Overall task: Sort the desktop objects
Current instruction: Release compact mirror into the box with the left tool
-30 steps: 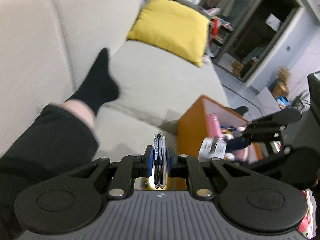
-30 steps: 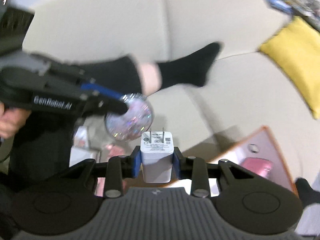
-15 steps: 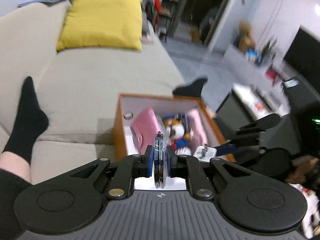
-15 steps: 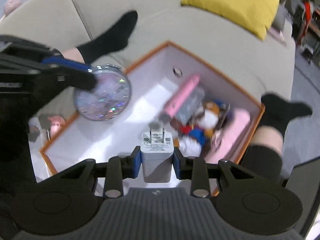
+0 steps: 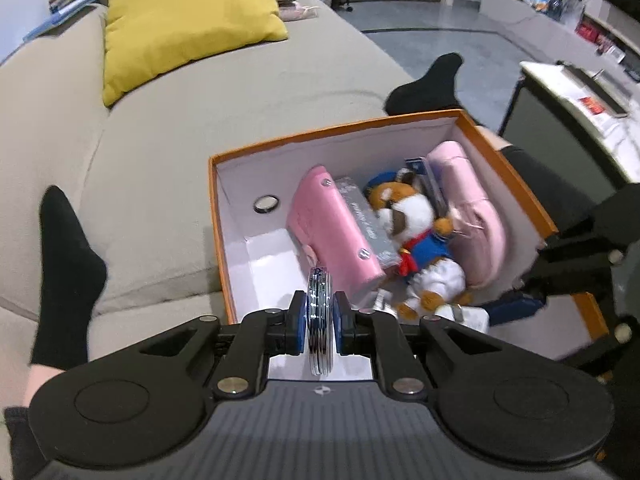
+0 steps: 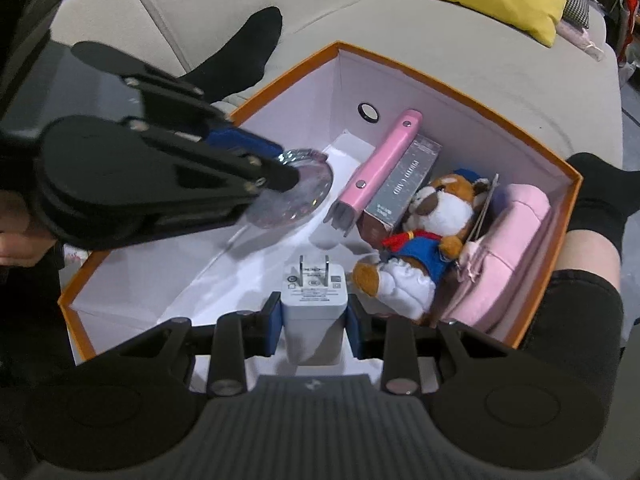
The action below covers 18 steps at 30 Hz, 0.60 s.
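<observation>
Both tools point steeply down into an orange box with a white interior that rests on a beige sofa.

Left tool: jaws nearly closed, pads clamped on the two faces of a thin glittery disc, which is seen edge-on in its own view. In the right wrist view this left tool enters from the left, and the disc hangs over the empty near-left part of the box.

Right tool: jaws partly open, pads pressed on the sides of a white plug adapter, prongs pointing away from the camera, over the near part of the box.

Box contents: a pink case, just beside it a grey carton, a plush dog in a blue jacket, and a pink pouch against the right wall. A small ring lies in the far corner. These items crowd the right half.

Surroundings: a yellow cushion on the sofa; the person's legs in black socks flank the box.

Not determinable: the box floor under the left tool is hidden; the adapter's label print is illegible; whether the disc touches the box floor cannot be told.
</observation>
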Available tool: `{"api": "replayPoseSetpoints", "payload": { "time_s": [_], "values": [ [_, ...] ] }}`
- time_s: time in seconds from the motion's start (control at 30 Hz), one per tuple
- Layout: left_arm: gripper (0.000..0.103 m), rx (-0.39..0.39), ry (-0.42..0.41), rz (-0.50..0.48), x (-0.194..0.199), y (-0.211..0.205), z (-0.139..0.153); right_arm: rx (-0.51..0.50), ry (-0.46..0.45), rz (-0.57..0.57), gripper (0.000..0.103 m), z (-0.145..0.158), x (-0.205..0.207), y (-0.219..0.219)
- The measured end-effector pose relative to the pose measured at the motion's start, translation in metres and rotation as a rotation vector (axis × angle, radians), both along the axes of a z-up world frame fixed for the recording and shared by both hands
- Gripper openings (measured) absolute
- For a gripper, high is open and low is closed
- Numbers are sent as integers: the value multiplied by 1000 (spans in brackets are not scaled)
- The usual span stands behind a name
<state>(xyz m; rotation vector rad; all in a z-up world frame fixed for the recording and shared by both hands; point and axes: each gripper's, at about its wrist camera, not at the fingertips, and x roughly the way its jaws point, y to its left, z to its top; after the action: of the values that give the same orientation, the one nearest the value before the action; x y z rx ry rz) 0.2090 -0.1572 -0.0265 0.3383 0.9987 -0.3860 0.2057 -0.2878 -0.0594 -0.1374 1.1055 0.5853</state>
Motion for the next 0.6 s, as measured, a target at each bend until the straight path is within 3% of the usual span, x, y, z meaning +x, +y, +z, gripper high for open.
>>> {"api": "replayPoseSetpoints", "payload": {
  "time_s": [0.17,0.4,0.6],
  "values": [
    [15,34,-26,32,18,-11,-2,18,7,3,34,-7,7,1],
    [15,56,-3,68,44,-23,-14,38,2,3,34,-8,9,-1],
    [15,-4,10,76,54,-19,-16,38,6,10,34,-11,10,0]
  ]
}}
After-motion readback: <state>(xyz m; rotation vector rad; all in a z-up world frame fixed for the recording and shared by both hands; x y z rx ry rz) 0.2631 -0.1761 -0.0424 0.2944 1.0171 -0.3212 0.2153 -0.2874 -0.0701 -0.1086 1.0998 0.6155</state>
